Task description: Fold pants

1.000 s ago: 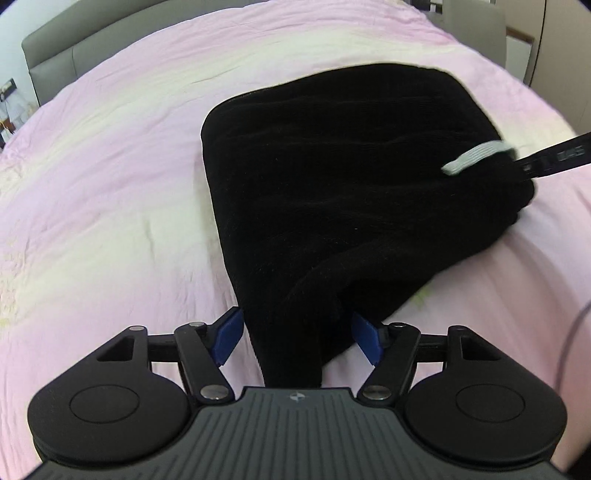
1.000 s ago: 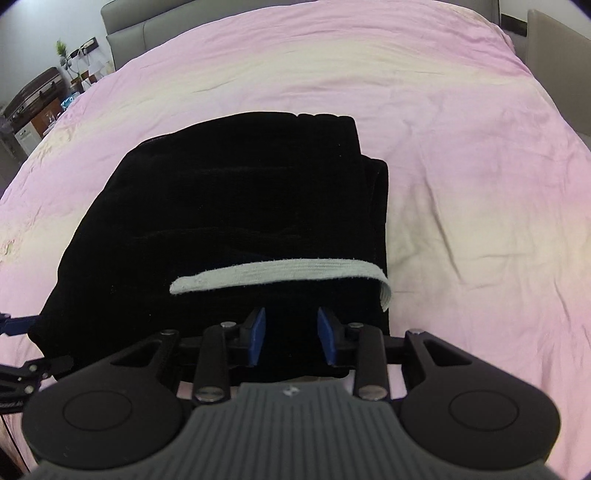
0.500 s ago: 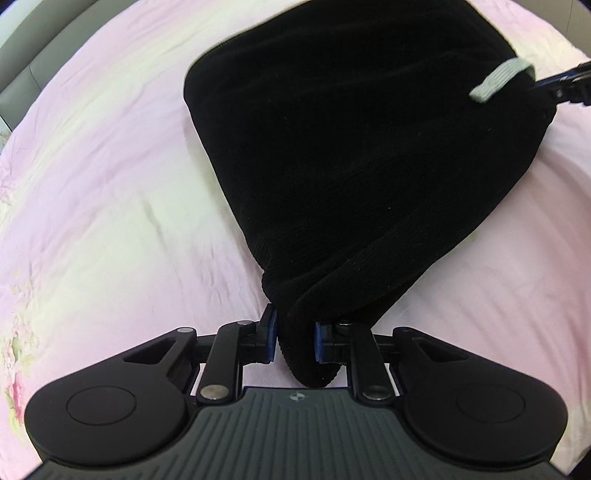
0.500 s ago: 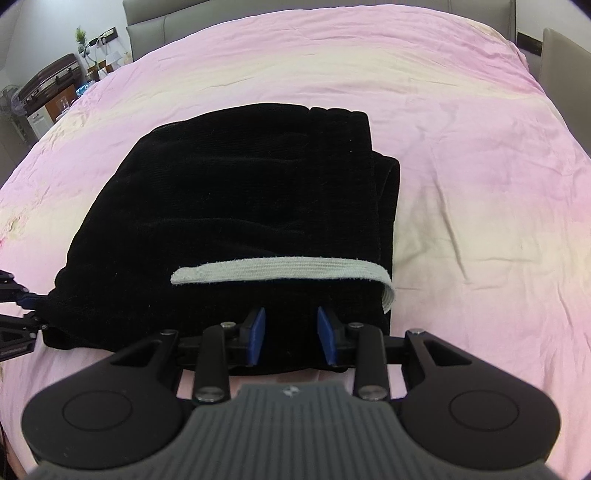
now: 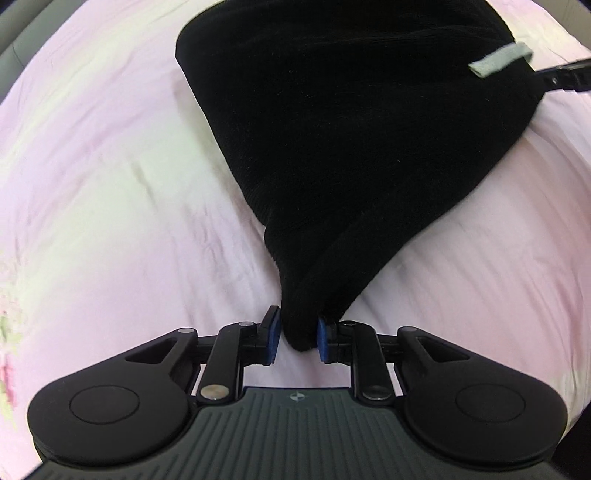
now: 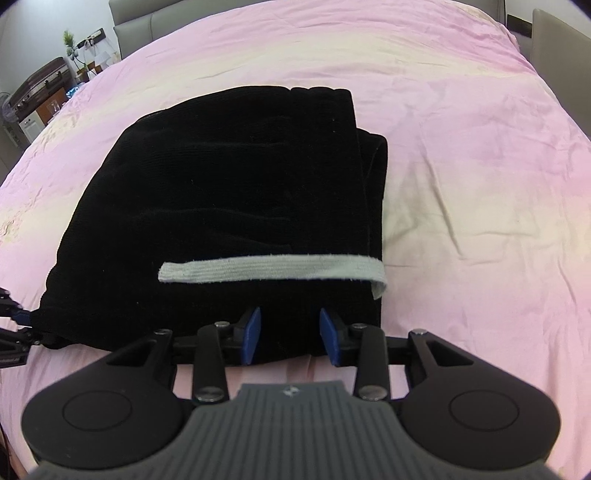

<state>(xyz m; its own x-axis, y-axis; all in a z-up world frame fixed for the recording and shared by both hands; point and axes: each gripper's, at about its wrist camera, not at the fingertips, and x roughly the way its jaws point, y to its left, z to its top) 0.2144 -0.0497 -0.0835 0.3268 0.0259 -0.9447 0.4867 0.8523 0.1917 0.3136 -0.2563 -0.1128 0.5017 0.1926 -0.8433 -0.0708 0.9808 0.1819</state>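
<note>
Black pants [image 5: 351, 122] lie folded on a pink bed sheet [image 5: 110, 184]. A grey waistband strip [image 6: 273, 272] shows along their near edge in the right wrist view and at the far right in the left wrist view [image 5: 498, 63]. My left gripper [image 5: 296, 335] is shut on a bunched near corner of the pants and holds it off the sheet. My right gripper [image 6: 290, 338] is shut on the near edge of the pants [image 6: 229, 206] just below the grey strip. Each gripper shows at the edge of the other's view.
The pink and cream sheet [image 6: 461, 166] spreads wide on all sides of the pants. A grey headboard [image 6: 147, 26] stands at the far end. A dresser with small objects [image 6: 40, 99] stands at the far left. A chair back [image 6: 561, 40] is at the far right.
My left gripper closed from open onto the near corner of the pants and pulled it up and back. The right gripper stayed shut on the edge and barely moved.
</note>
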